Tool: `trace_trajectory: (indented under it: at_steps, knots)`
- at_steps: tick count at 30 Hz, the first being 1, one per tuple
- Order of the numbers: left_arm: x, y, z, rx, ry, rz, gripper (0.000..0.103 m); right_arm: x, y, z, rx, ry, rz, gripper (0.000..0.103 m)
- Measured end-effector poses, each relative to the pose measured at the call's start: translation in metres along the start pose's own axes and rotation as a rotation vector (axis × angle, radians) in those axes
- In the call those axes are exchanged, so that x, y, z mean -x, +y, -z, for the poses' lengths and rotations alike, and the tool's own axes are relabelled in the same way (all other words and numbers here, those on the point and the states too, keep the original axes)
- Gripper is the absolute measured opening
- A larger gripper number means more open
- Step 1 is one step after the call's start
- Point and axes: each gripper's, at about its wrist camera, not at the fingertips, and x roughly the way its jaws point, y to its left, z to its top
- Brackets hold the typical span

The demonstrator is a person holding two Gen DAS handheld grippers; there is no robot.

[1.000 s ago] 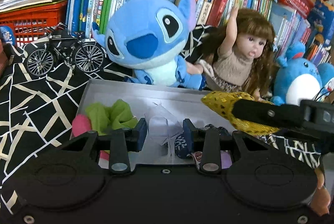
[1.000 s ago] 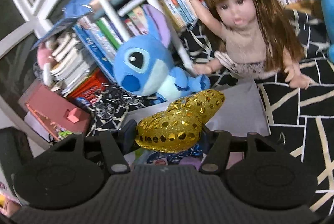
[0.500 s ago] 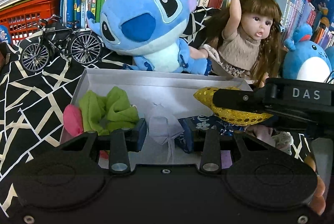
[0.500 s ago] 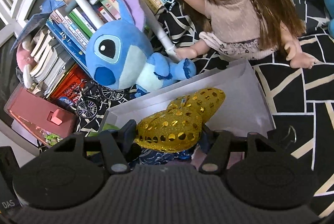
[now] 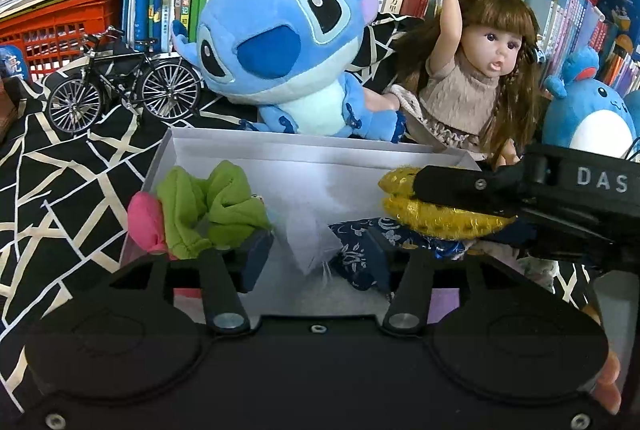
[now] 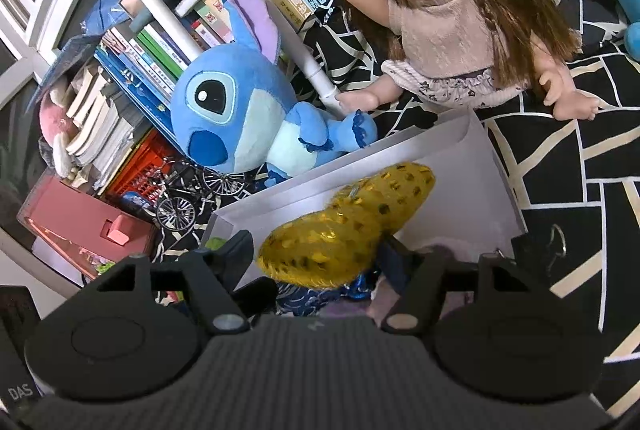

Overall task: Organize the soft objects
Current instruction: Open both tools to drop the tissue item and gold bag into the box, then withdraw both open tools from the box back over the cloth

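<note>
A shallow white box [image 5: 280,153] lies on the black-and-white cloth; it also shows in the right wrist view [image 6: 472,165]. In it lie a green cloth [image 5: 212,205], a pink soft thing [image 5: 144,222], a white gauze pouch [image 5: 316,230] and a dark blue patterned pouch [image 5: 360,250]. My right gripper [image 6: 316,254] is shut on a gold sequinned soft object [image 6: 348,230] and holds it low over the box's right side; it also shows in the left wrist view [image 5: 436,205]. My left gripper [image 5: 316,258] is open over the box, with the white pouch between its fingers.
A blue Stitch plush [image 5: 280,41], a doll [image 5: 480,77] and a blue round plush [image 5: 588,117] sit behind the box against a full bookshelf. A model bicycle [image 5: 120,85] and a red crate [image 5: 56,25] stand at the back left.
My right gripper has lowered the gold object into the box's right side. My left gripper's jaws have opened wider and the white pouch now lies loose between them.
</note>
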Motion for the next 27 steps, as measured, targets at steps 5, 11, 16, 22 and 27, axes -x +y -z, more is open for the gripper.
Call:
trace_trajectory:
  at_steps: [5,11,16,22,27]
  knots:
    - [0.008,-0.001,0.002,0.000,-0.016,-0.014,0.071,0.011,0.001,0.001,-0.012,-0.012,-0.032,0.086]
    - [0.027,-0.007,0.008,-0.009,-0.041,0.005,0.078,0.033,0.003,0.007,0.019,-0.033,-0.051,0.090]
    - [0.050,-0.015,0.018,-0.037,-0.076,0.028,0.082,0.054,0.004,0.017,0.061,-0.068,-0.060,0.092]
    - [0.079,-0.019,0.031,-0.055,-0.117,0.058,0.084,0.081,0.011,0.034,0.137,-0.115,-0.068,0.093]
    - [0.100,-0.017,0.045,-0.062,-0.145,0.062,0.084,0.101,0.019,0.050,0.216,-0.157,-0.065,0.095]
